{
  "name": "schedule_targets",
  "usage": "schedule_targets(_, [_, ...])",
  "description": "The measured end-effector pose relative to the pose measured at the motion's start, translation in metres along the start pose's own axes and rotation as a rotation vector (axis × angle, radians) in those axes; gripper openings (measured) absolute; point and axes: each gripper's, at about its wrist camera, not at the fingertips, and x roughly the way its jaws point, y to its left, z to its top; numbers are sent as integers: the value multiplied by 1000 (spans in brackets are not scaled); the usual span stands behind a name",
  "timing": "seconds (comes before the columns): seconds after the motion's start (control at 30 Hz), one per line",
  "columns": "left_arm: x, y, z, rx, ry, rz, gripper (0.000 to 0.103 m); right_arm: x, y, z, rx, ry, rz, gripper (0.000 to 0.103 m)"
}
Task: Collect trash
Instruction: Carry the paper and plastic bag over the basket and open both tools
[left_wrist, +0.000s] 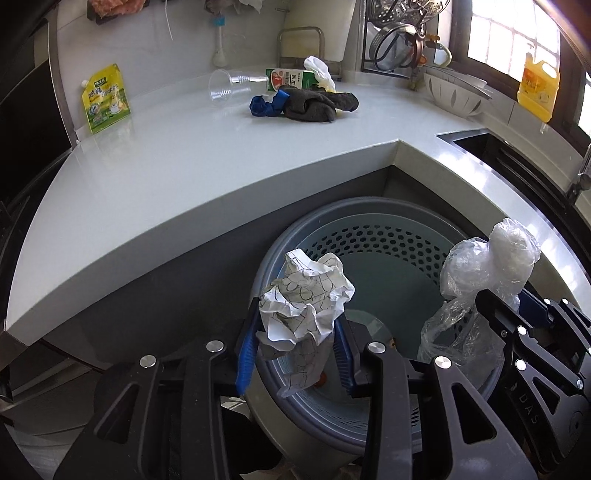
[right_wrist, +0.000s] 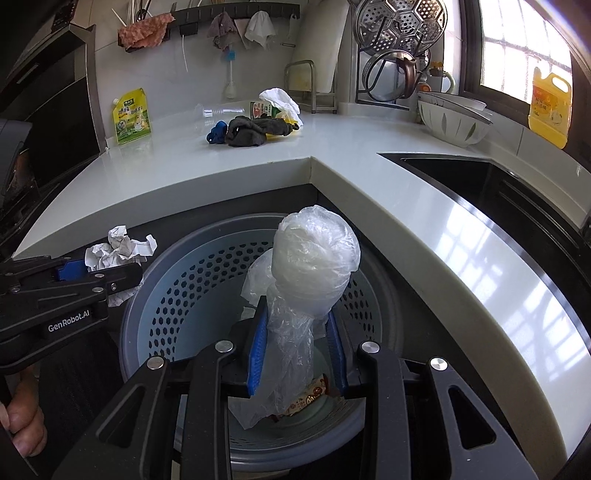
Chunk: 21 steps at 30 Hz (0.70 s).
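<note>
The left claw (left_wrist: 295, 347) grips crumpled paper (left_wrist: 304, 302) and the right claw (right_wrist: 299, 350) grips a plastic bag (right_wrist: 314, 266), both held above the bin (right_wrist: 177, 280) below the desk (left_wrist: 184, 177), apparently for dropping.

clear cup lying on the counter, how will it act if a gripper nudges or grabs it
The clear cup lies on its side on the smooth counter, so a nudge would probably roll it, likely in a curve. It looks thin-walled and empty, so probably very light and apt to skid away. A firm squeeze may dent or crackle it, so a gentle grip seems wiser.
</note>
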Motion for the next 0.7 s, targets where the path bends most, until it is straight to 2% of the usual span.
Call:
schedule_targets(0.2, [1,-4,4,3,-13,-20,36,-3,1,-6,8,6,15,29])
schedule_targets(0.57, [7,-3,8,-36,14,-82,39,-3,-7,-6,56,1,24,29])
schedule_targets(0.7, [5,-4,10,-30,0,-69,39,-1,-6,-7,58,10,27,31])
